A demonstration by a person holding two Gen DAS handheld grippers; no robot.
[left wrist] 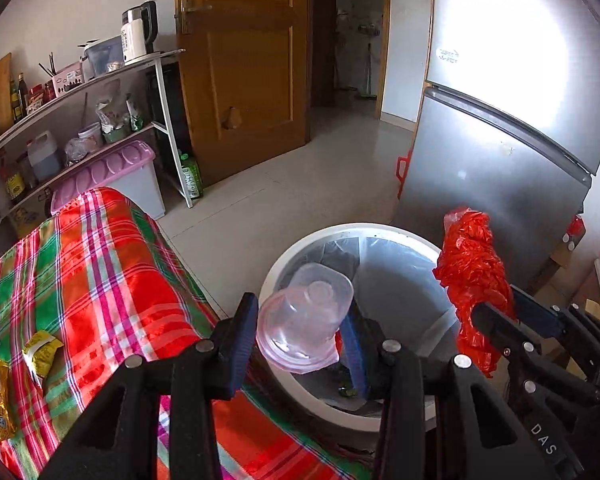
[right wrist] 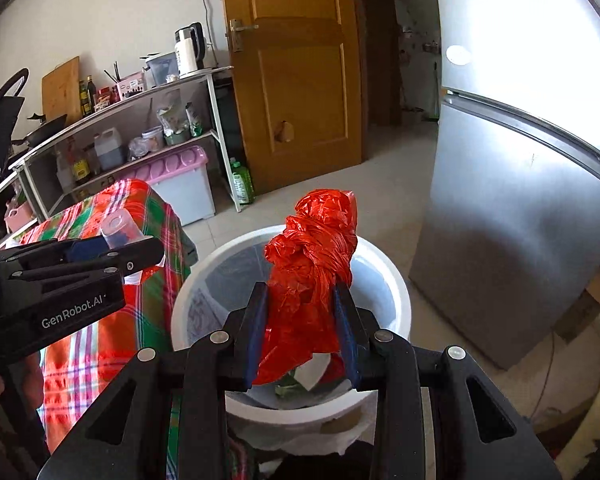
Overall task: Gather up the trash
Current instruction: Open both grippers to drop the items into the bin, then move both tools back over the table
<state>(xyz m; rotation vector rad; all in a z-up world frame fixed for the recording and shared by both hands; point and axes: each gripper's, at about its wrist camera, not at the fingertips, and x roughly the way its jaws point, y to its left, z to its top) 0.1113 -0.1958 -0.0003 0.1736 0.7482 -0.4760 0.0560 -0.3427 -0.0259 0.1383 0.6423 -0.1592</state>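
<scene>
Over one bin [right wrist: 396, 280]: one cup [left wrist: 306, 320], one red bag [right wrist: 312, 276].

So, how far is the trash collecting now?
Done: some waste already lies in the white bin. In hand: left gripper holds a clear plastic cup, right gripper a crumpled red bag, both over the bin. Left: yellow wrappers on the checked cloth.

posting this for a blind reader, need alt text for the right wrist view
The right tool grips a crumpled red plastic bag above a white trash bin on the kitchen floor. At left, the left tool holds a clear plastic cup over a plaid-covered table; a silver fridge stands at right.
</scene>
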